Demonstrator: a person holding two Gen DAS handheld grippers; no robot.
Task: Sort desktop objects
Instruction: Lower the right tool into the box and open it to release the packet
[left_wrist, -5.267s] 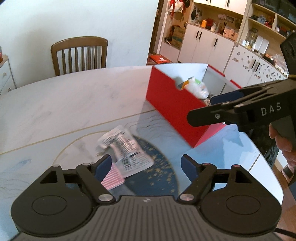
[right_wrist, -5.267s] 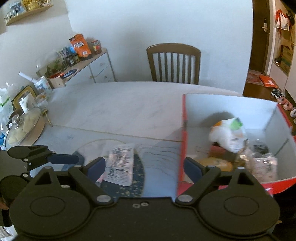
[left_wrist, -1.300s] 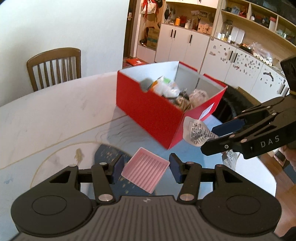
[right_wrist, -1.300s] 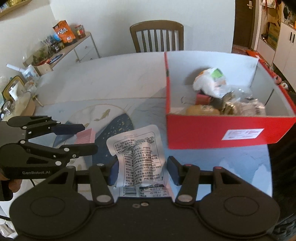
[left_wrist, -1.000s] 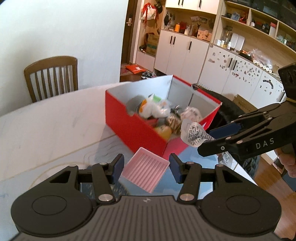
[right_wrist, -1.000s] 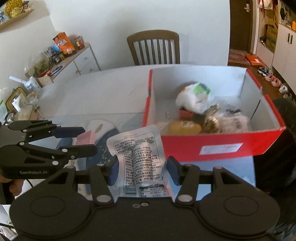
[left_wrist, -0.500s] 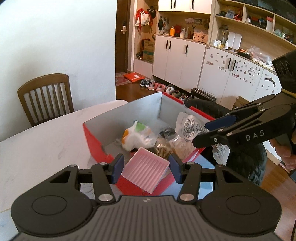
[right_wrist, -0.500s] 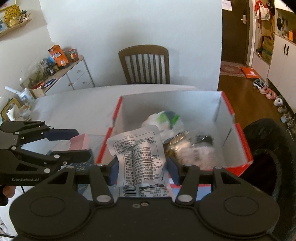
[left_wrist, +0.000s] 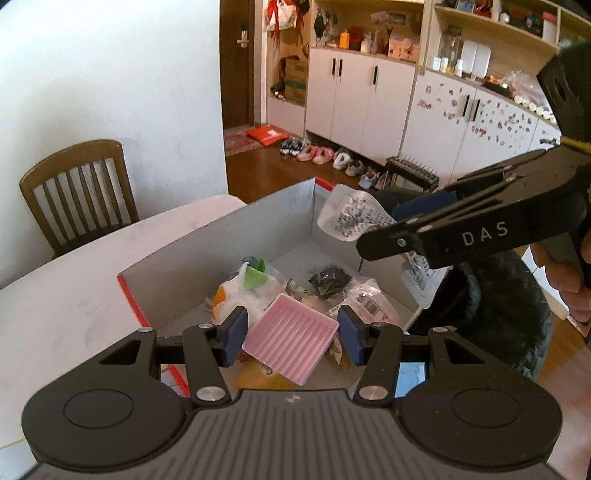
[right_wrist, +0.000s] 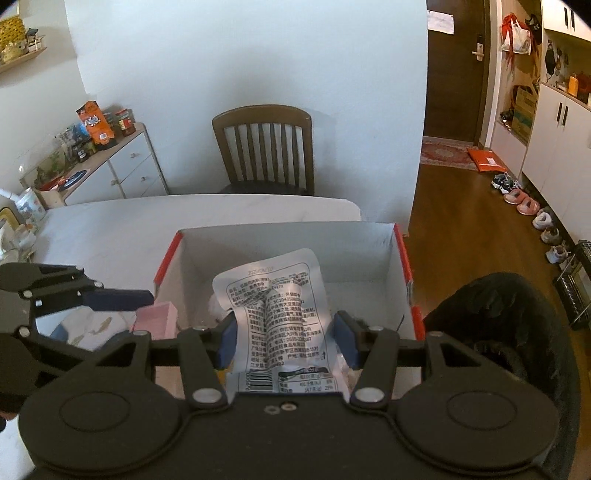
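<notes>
Pink and ribbed, the small square plastic tray sits clamped corner to corner in your left claw, both blue pads pressed against it, tilted, hanging right above the open red cardboard box with the grey inside. Your right claw is clamped on the white printed foil pouch, label side up, barcode end nearest the camera, and that pouch too hangs over the box's open top. From the left wrist view you can see the right claw reaching in from the right, the pouch curling out past its tips over the far corner of the box. Down inside the box lie a white plastic bag with green and orange on it, a dark crumpled bundle and a clear printed packet, all jumbled together. The box rests on the pale marble desk, near its edge. A brown wooden slat-back chair stands against the white wall behind the desk.
</notes>
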